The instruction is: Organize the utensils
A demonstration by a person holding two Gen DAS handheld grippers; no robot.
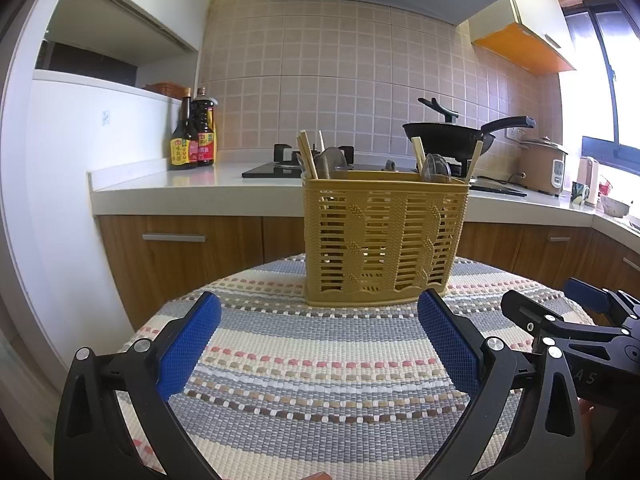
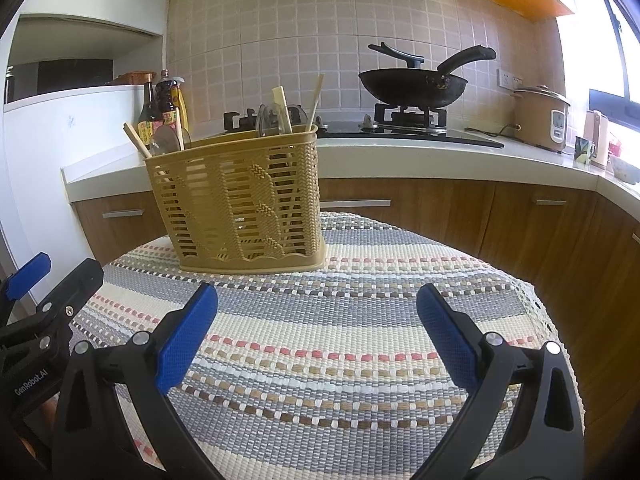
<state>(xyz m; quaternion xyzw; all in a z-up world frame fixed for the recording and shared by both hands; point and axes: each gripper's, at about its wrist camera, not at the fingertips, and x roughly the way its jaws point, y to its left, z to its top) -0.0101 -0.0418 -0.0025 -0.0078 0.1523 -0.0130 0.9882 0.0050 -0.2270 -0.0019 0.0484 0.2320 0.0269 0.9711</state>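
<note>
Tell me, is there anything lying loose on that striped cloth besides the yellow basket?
No, the striped cloth bears only the yellow basket; the chopsticks and spoons all stand inside it.

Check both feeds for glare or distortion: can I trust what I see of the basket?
Left wrist view: window blown out at right, basket sharp and evenly lit, fisheye bends the counter. Right wrist view: same window glare, basket clear, edges curved.
</note>
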